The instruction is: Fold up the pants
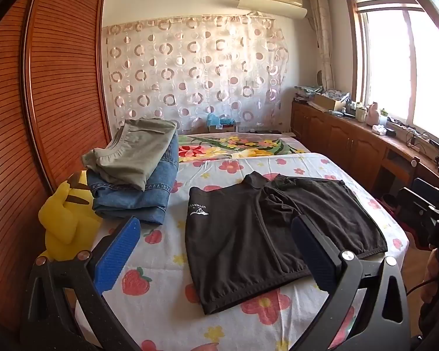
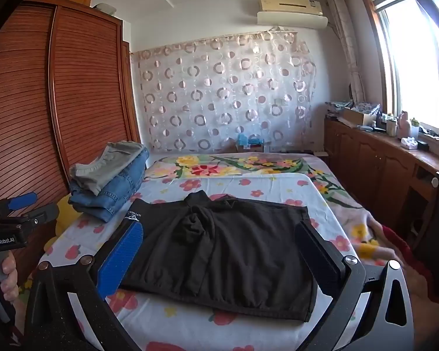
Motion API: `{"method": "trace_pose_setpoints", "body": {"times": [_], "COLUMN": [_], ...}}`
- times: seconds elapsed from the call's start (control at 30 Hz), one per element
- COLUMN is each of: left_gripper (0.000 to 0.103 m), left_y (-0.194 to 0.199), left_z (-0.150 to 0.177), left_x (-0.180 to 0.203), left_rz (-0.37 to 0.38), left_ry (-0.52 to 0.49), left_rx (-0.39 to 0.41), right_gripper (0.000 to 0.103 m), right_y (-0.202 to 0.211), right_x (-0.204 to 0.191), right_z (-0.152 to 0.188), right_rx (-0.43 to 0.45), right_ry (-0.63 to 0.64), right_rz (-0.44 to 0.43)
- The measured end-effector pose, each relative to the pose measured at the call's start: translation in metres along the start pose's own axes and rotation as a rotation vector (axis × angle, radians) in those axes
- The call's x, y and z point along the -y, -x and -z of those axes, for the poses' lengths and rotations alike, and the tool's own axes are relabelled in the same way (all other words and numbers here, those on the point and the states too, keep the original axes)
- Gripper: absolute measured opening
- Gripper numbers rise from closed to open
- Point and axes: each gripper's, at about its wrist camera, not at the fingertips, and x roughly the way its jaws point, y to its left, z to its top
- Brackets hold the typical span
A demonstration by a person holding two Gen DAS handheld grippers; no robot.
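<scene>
Black grippers, blue ribbed pads.

A khaki garment lies folded on jeans at the bed's left edge. A yellow plush toy sits beside the jeans. A wardrobe stands left of the bed.

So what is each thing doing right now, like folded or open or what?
Black pants: partly folded, flat on the bed.
Khaki pants: folded, on top of the jeans.
Jeans: folded, bottom of the pile.
Yellow plush toy: sitting by the pile.
Left gripper: open, empty.
Right gripper: open, empty.
</scene>
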Motion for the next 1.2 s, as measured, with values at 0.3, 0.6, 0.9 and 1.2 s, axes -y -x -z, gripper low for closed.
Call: {"method": "trace_pose_setpoints", "body": {"times": [0.3,0.6,0.9,1.2], "left_gripper": [0.103,0.103,0.103,0.103], "left_y": [0.0,0.002,0.009,0.01], "left_z": [0.0,-0.002,-0.003,-0.003], "left_x": [0.0,0.001,0.008,0.008], "left_rz": [0.005,0.01,0.009,0.01], "left_ry": [0.009,0.006,0.002,0.002], "left_rx": [-0.007,-0.004,0.002,0.003], "right_gripper": [0.103,0.103,0.103,0.103], "right_y": [0.002,0.001,0.002,0.002], "right_x": [-0.002,0.0,-0.002,-0.003], "right_z": [-0.001,-0.001,-0.001,0.0], "right_rx": [0.009,0.004,0.008,0.011], "right_ry": [0.003,0.001,0.003,0.004], "right_rz": [-0.006,-0.011,-0.01,-0.011]}}
